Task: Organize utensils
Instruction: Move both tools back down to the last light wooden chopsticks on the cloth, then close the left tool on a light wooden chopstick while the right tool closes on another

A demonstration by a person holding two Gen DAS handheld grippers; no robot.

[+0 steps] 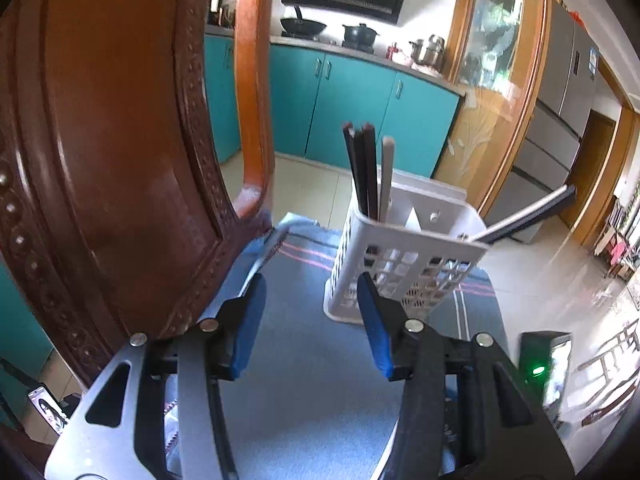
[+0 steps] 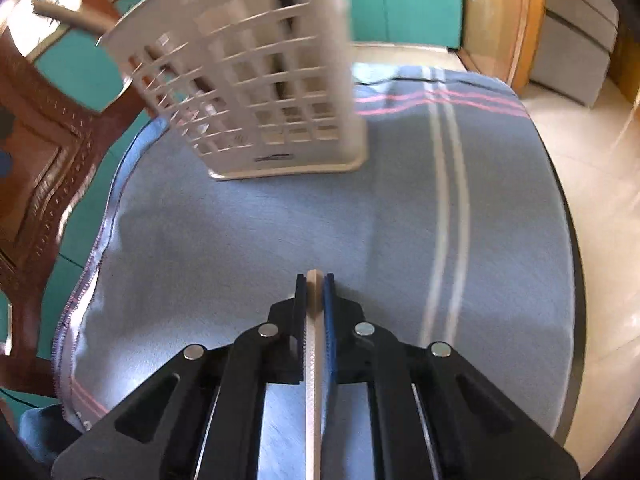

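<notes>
The right claw (image 2: 315,280) pinches a pale chopstick (image 2: 314,360) to drop in the far white basket (image 2: 256,80); the left claw (image 1: 308,300) waits spread.

A white perforated plastic utensil basket (image 1: 404,256) stands on a blue striped cloth (image 1: 304,344) that covers the table. Several dark chopsticks (image 1: 362,172) and one pale stick (image 1: 386,178) stand upright in its left compartment. A dark utensil handle (image 1: 528,216) leans out over its right rim. A carved brown wooden chair (image 1: 112,152) stands left of the basket. Teal kitchen cabinets (image 1: 360,108) lie behind.
</notes>
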